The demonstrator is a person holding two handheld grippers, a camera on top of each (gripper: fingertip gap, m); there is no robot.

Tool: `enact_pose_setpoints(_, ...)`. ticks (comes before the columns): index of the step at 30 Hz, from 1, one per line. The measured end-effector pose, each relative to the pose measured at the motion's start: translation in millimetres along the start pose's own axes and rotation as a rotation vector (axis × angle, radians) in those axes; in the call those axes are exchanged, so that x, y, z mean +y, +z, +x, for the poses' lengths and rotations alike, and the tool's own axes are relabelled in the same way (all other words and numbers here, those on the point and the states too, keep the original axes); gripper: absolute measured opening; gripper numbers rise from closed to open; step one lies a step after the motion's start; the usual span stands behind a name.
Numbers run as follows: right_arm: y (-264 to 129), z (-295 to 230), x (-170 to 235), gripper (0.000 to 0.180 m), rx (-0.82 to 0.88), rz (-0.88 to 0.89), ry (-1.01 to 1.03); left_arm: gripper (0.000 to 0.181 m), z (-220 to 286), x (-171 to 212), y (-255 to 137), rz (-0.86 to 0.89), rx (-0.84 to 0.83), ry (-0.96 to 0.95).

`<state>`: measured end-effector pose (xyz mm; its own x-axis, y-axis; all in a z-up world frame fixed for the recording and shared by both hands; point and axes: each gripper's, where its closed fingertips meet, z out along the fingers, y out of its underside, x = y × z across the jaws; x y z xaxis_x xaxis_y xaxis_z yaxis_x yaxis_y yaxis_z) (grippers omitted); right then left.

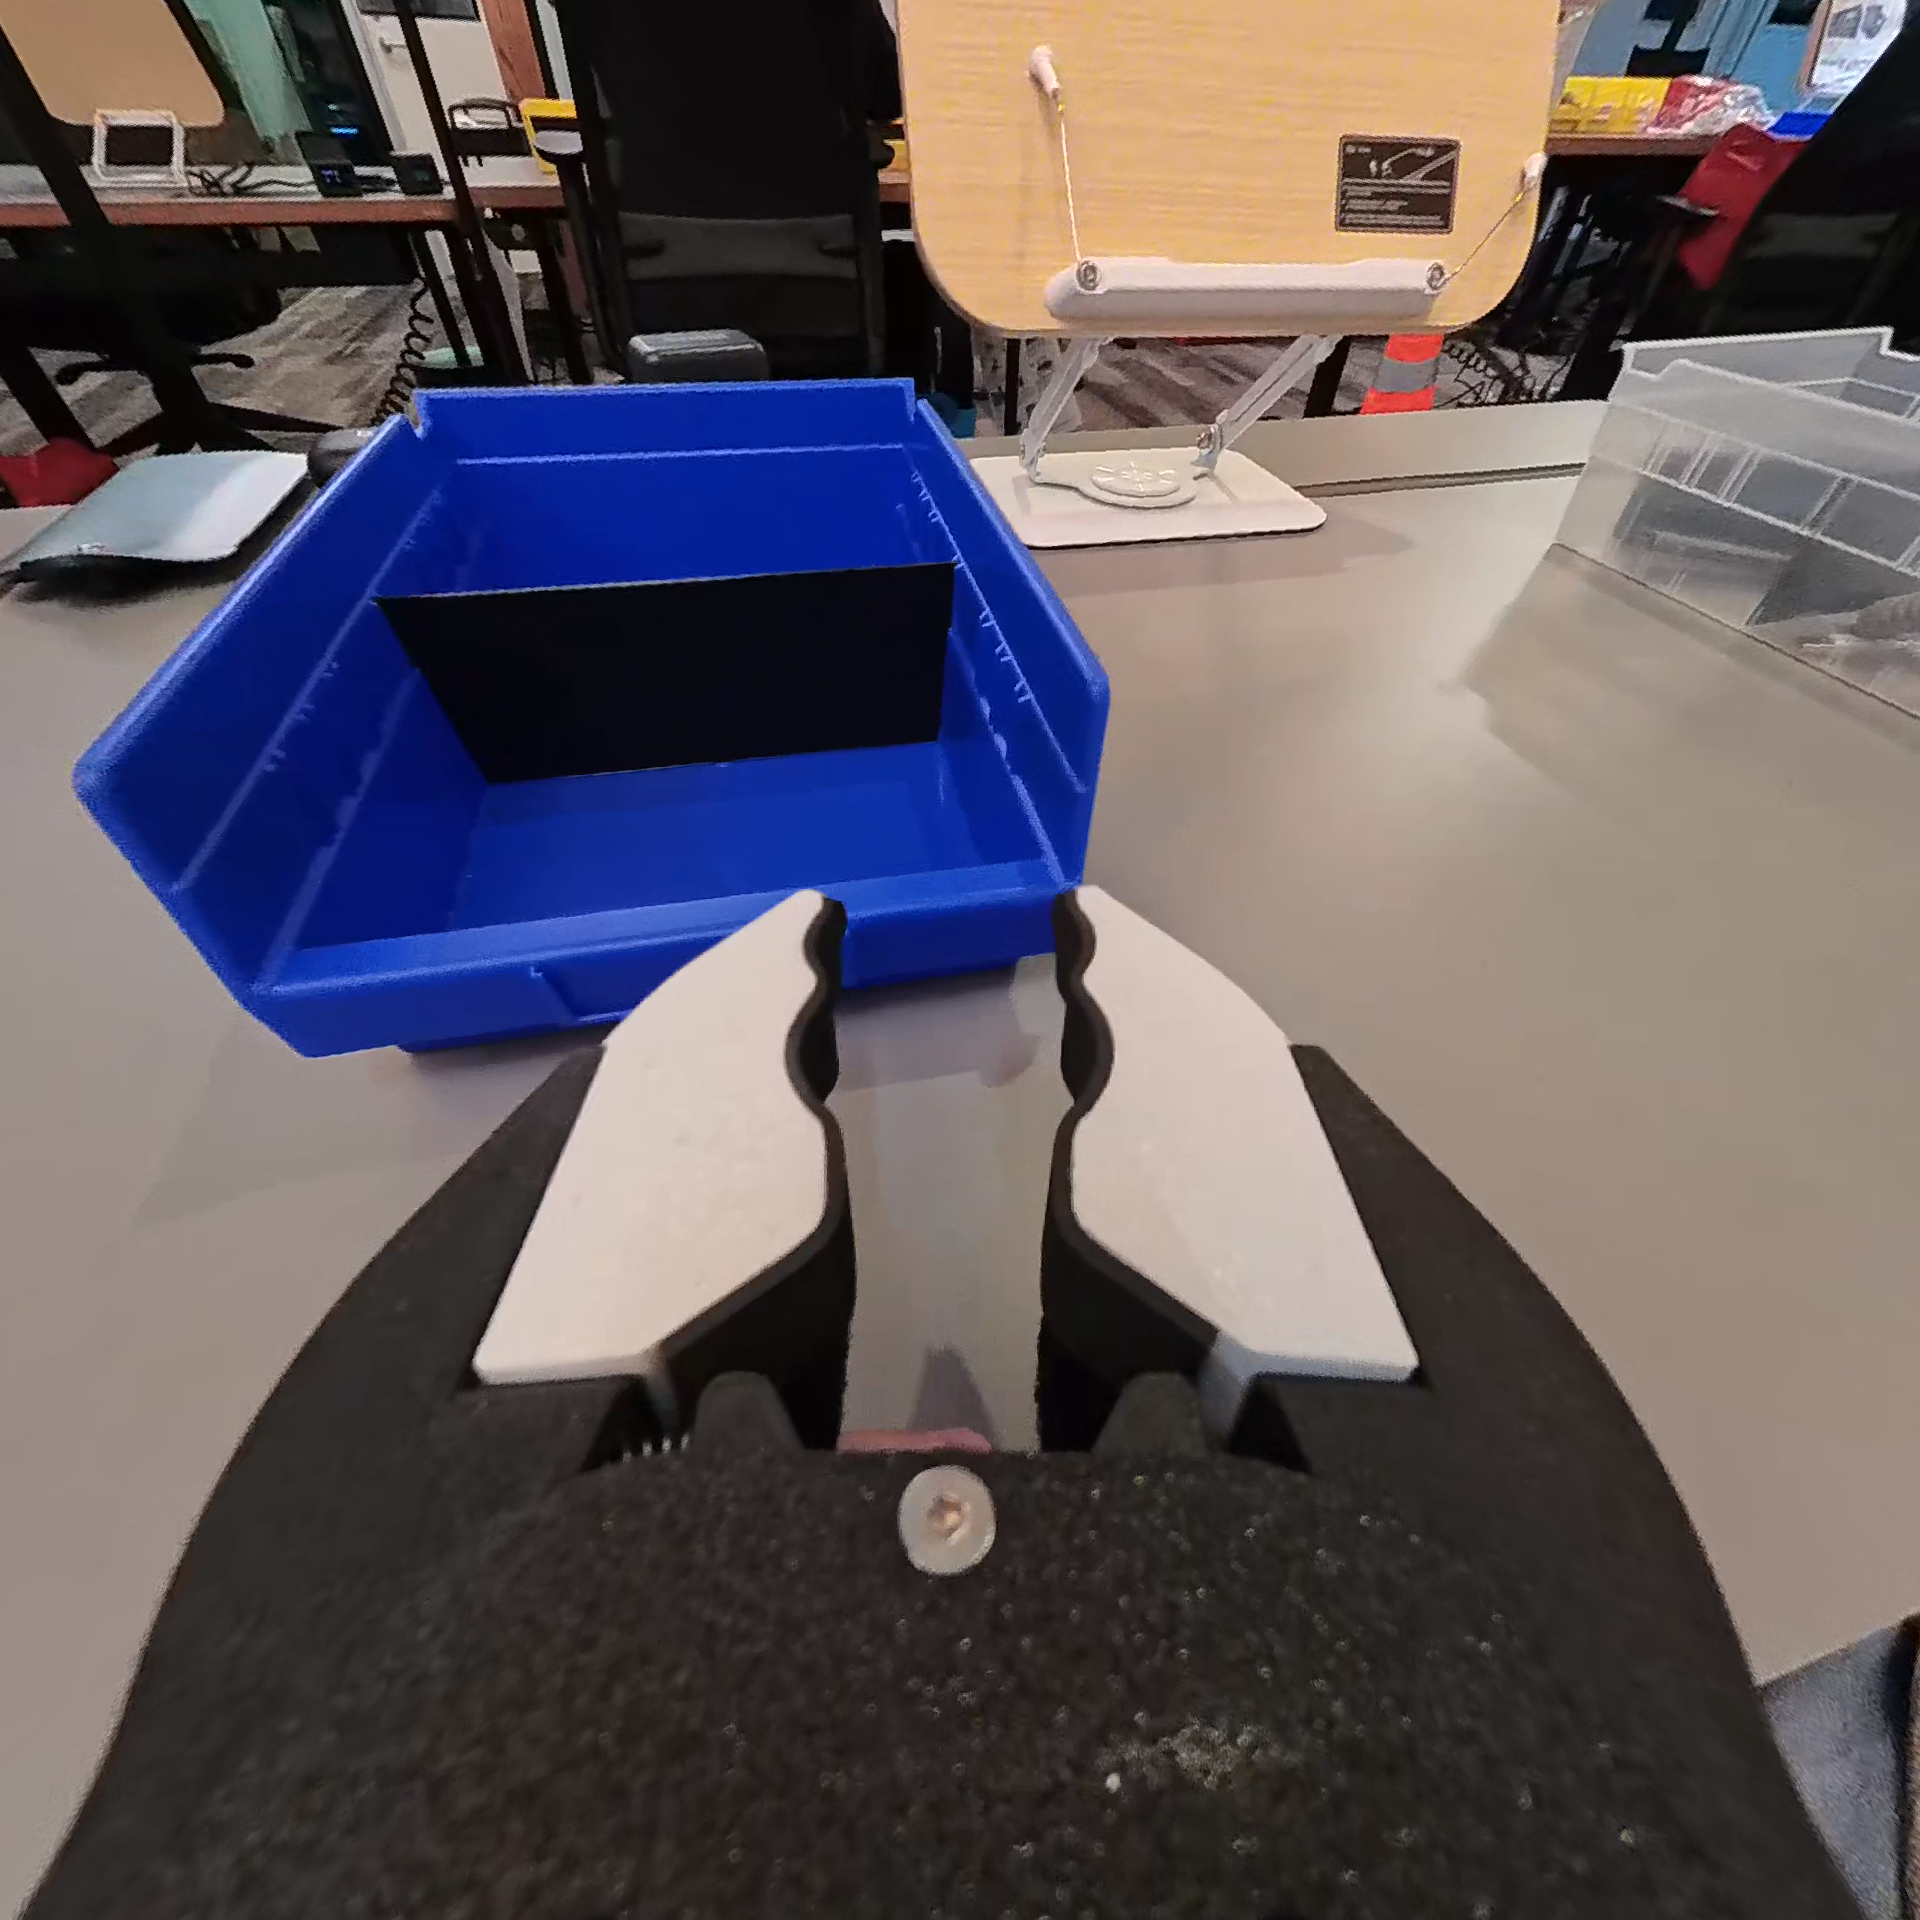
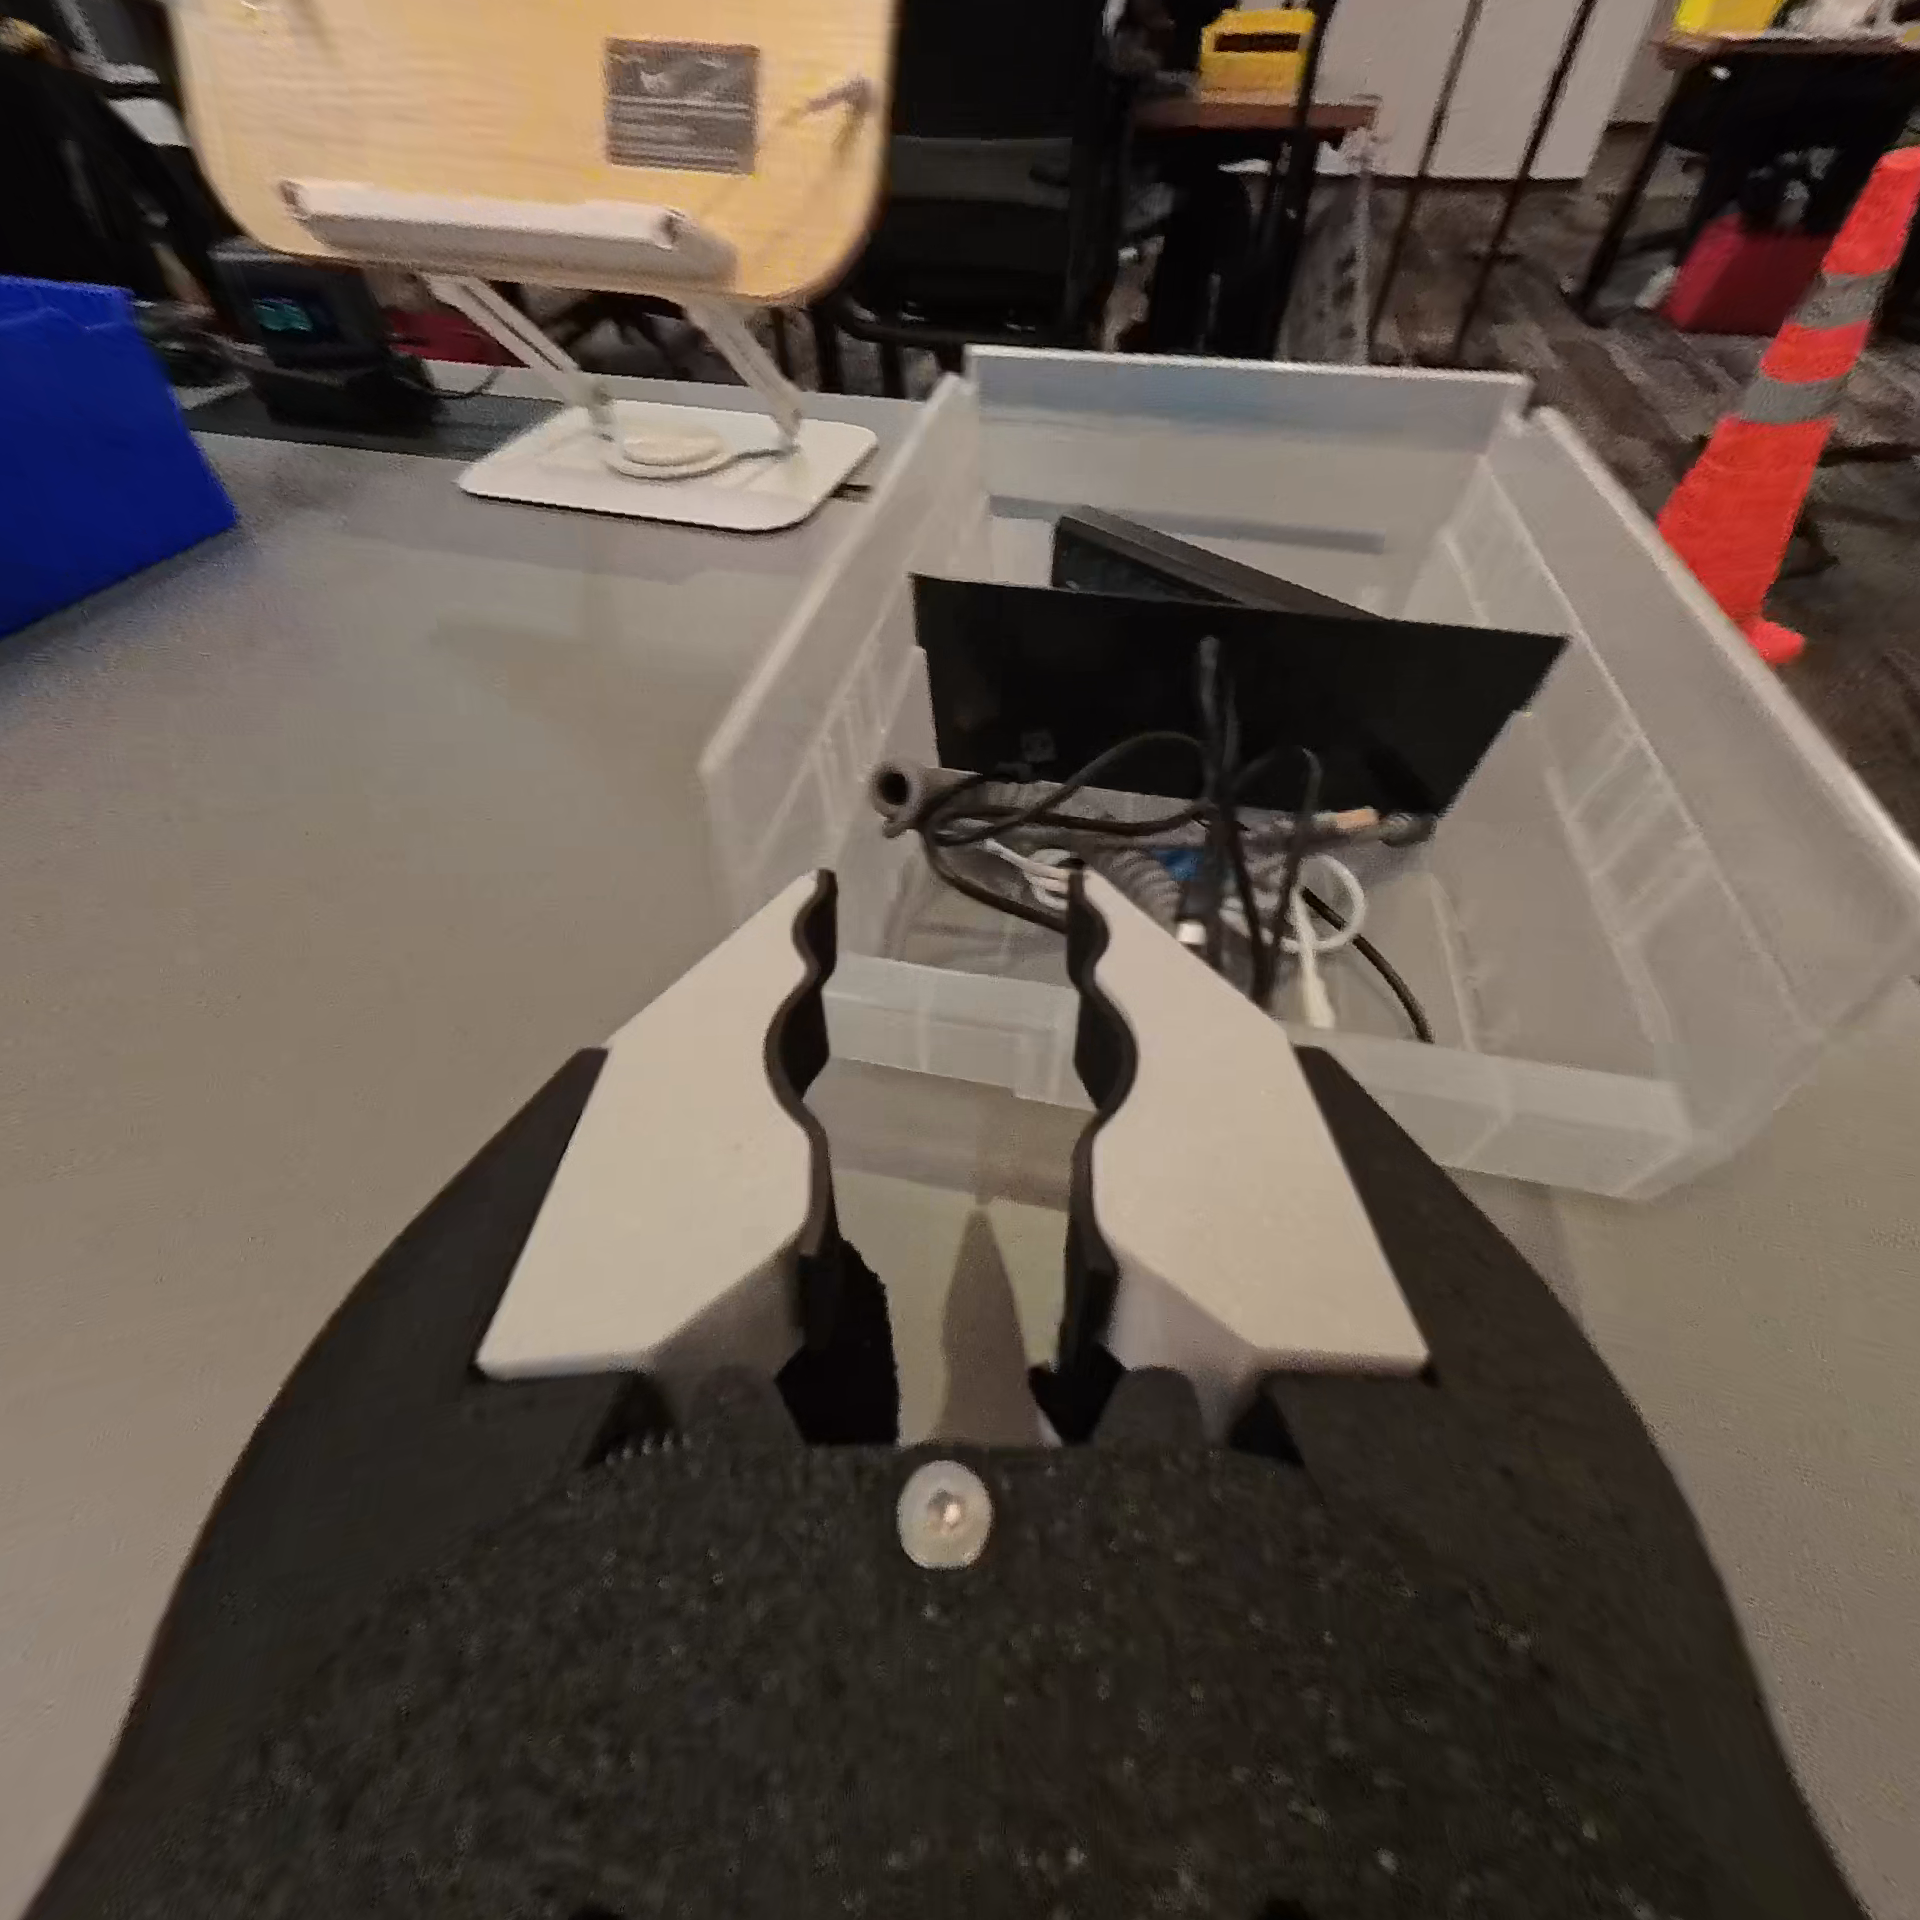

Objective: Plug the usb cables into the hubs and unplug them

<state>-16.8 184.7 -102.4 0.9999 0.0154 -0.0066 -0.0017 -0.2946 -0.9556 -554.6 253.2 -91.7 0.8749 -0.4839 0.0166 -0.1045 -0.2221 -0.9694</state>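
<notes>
A clear plastic bin [image 2: 1621, 1049] stands on the grey table and holds a tangle of black and white cables [image 2: 1226, 862] in front of a black divider [image 2: 1299, 675]; whether hubs lie among them I cannot tell. My right gripper [image 2: 951, 894] is open and empty, its tips just before the bin's near rim. A blue bin [image 1: 312, 790] with a black divider [image 1: 675, 665] is empty in its near compartment. My left gripper [image 1: 945, 914] is open and empty at the blue bin's front edge. The clear bin also shows at the right of the left wrist view [image 1: 1766, 520].
A wooden-topped stand [image 1: 1226, 156] on a white base [image 1: 1174, 509] stands at the table's far edge between the bins. A dark pouch [image 1: 156, 520] lies far left. An orange cone [image 2: 1797, 395] stands on the floor beyond the clear bin. Chairs and desks fill the background. Left tips to right tips: about 55 centimetres.
</notes>
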Motion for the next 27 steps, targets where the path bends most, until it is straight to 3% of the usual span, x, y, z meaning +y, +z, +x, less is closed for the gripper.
enact_pose_setpoints(3,4.9,-39.4,-4.1,0.045,-0.141,0.03,-0.038,0.039,7.3,-1.1,3.1,0.001,0.021,-0.001)
enact_pose_setpoints(6,26.9,-59.1,2.9,0.063,-0.135,-0.012,-0.035,0.039,17.1,1.8,8.9,-0.018,0.045,0.015)
enact_pose_setpoints(9,43.2,-67.3,-5.8,0.066,-0.113,0.013,-0.004,0.038,33.7,3.9,15.0,-0.031,0.088,0.025)
enact_pose_setpoints(13,37.7,-94.6,-6.2,0.087,-0.22,0.018,0.022,0.038,72.7,3.8,23.3,-0.038,0.178,0.046)
enact_pose_setpoints(15,26.2,-119.0,-6.1,0.087,-0.36,0.018,0.054,0.035,100.1,1.1,31.4,-0.032,0.231,0.037)
enact_pose_setpoints(18,3.6,-141.8,-3.2,0.064,-0.49,0.011,0.047,0.034,158.8,-1.5,45.9,-0.047,0.39,0.034)
enact_pose_setpoints(23,-39.0,-109.9,-23.9,0.063,-0.259,0.175,-0.036,0.045,257.9,-10.7,64.7,-0.024,0.575,0.028)
enact_pose_setpoints(27,-74.4,-36.9,-28.4,0.062,0.144,0.233,0.014,0.04,309.5,-19.3,91.9,0.027,0.484,0.07)
